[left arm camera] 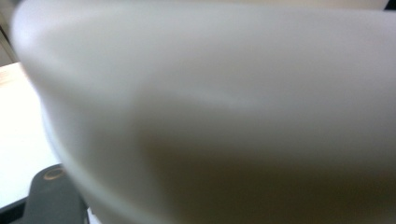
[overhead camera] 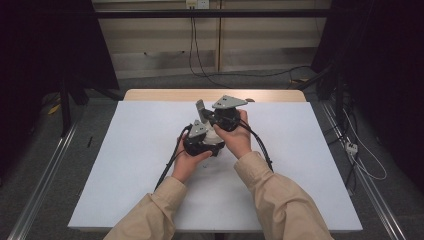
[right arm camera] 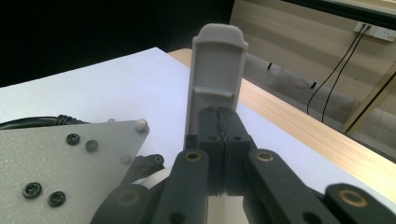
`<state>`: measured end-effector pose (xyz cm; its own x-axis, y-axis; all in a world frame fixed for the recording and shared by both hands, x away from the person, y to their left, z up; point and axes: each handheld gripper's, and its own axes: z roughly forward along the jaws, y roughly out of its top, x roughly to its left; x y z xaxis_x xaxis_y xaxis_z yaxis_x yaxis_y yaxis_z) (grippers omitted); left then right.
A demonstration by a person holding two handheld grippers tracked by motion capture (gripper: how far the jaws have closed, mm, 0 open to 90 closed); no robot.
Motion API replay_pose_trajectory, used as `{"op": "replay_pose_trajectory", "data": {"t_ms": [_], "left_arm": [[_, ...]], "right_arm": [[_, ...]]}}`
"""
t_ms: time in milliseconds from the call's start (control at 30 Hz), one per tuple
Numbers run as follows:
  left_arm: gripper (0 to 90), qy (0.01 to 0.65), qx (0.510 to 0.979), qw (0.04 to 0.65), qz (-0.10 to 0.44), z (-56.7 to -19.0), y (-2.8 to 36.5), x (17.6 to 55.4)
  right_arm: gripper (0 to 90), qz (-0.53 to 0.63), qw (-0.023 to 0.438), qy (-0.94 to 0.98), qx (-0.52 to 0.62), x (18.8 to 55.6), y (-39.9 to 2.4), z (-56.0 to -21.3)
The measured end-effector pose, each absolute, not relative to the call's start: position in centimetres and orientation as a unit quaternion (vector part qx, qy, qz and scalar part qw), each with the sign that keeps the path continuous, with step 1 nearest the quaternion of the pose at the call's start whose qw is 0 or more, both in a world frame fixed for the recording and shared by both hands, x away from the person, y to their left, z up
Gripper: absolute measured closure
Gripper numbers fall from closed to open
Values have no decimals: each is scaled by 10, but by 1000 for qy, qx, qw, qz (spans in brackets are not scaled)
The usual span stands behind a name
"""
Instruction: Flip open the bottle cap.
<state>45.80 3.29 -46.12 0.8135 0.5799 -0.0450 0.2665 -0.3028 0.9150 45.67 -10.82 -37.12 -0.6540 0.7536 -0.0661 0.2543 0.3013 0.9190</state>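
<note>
Light wooden counter [overhead camera: 150, 94], its top covered by a flat white rectangular sheet [overhead camera: 125, 160] (a strip of bare wood showing along the far edge), grey floor [overhead camera: 60, 165] around it

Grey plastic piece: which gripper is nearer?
Right. The right gripper has its shut jaw tips at the base of the grey plastic piece, which stands up just beyond them. The left gripper sits slightly farther back, nearer the person.

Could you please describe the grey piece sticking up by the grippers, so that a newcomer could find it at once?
Start at the white table; near its middle, both hands hold the grippers close together. The grey plastic piece rises upright beside the right gripper, whose jaws are shut. It is a flat, pale slab with a rounded top, unlike the black jaws.
</note>
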Motion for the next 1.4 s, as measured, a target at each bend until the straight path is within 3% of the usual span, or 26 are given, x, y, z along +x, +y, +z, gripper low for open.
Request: {"op": "replay_pose_trajectory", "data": {"t_ms": [1400], "left_arm": [[185,269,792,528,148,-461,33,458]], "right_arm": [[897,489,245,768,332,465,-104,-371]]}}
